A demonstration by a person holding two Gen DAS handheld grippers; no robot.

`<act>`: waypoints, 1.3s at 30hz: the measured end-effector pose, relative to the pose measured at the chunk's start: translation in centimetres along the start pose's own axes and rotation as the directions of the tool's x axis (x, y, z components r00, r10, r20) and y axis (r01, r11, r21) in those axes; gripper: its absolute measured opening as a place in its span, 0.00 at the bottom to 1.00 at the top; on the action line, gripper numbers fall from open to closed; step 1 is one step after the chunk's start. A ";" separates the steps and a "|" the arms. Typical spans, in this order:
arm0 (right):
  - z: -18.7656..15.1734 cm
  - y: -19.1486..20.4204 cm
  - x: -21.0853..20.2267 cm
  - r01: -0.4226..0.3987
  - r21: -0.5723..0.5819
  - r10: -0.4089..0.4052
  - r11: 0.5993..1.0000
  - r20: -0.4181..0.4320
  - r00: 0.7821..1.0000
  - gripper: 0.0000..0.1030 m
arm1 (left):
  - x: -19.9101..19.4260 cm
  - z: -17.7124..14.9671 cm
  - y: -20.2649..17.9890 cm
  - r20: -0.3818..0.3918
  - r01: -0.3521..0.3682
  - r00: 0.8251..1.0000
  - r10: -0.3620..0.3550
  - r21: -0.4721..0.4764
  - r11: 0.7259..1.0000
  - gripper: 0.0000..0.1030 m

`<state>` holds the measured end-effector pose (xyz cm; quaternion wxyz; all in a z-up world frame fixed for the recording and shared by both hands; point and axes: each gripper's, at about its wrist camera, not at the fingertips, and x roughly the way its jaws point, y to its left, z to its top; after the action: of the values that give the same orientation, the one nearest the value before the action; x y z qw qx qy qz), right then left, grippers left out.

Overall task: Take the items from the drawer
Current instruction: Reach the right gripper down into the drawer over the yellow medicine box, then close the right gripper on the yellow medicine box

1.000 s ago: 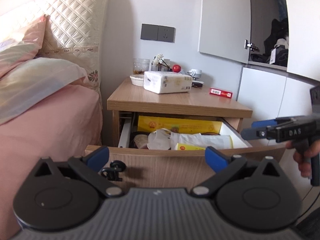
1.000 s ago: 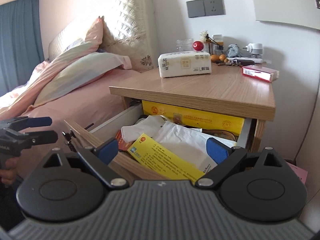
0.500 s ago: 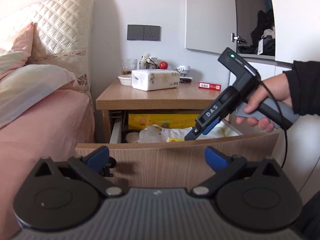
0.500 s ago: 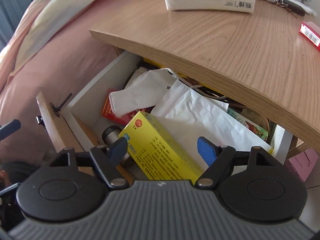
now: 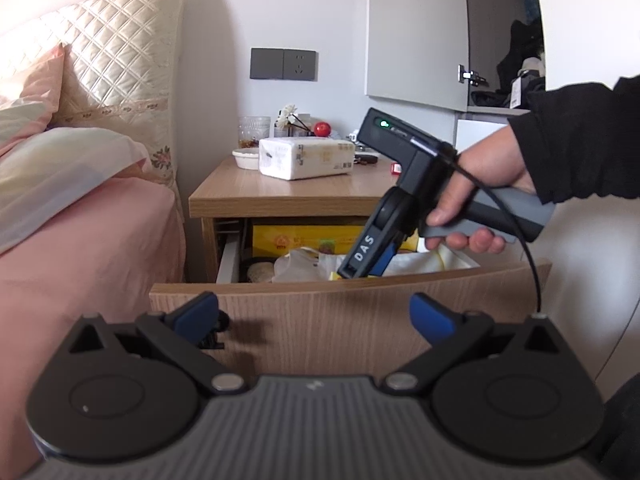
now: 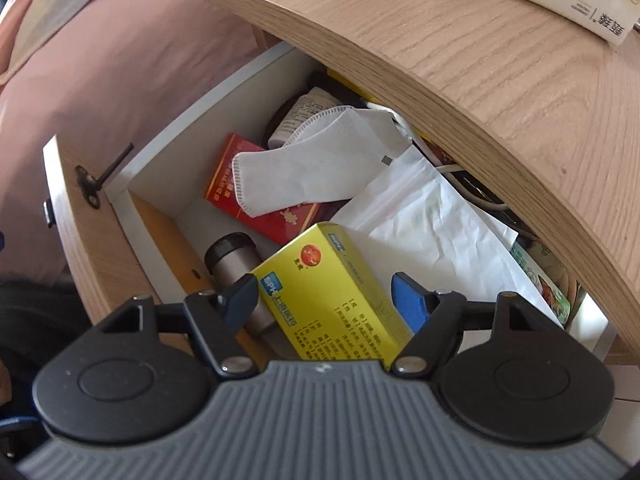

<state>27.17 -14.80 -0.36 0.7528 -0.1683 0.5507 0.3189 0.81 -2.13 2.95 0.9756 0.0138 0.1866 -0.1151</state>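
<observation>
drawer: 1 yellow box | 1 red box | 1 mask

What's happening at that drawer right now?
Right hand-held gripper closing around yellow box in open drawer. Left hand-held gripper open, empty. Nothing blocking.

The right gripper is a black pistol-shaped tool with a grey handle, white "DAS" lettering on its side, a green light on top and a thin black cable. Its fingers carry blue pads on black arms with silver screws. A black sleeve covers the wrist.
</observation>
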 end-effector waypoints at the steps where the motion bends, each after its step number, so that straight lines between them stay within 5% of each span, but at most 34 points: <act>1: 0.1 0.2 0.1 0.006 -0.002 -0.006 1.000 -0.007 1.000 0.73 | 0.0 0.0 0.0 0.003 0.001 1.000 -0.001 0.002 1.000 1.00; 9: 0.4 1.0 0.9 0.057 -0.062 -0.061 0.996 -0.058 0.996 0.73 | -0.4 0.0 -0.1 0.015 0.009 1.000 -0.009 0.009 1.000 1.00; 24: -0.9 0.1 -2.2 0.235 -0.124 -0.236 0.964 0.003 0.972 0.72 | -0.7 -0.1 -0.1 0.027 0.011 1.000 -0.012 0.020 1.000 1.00; 39: -4.0 -2.3 -2.6 0.186 -0.036 -0.186 0.982 0.003 0.982 0.72 | -0.8 -0.1 -0.3 0.031 0.005 0.999 -0.006 0.028 1.000 1.00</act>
<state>25.33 -19.67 0.47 0.7762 -0.2328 0.5266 0.2569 0.03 -2.25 3.17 0.9778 0.0251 0.1696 -0.1204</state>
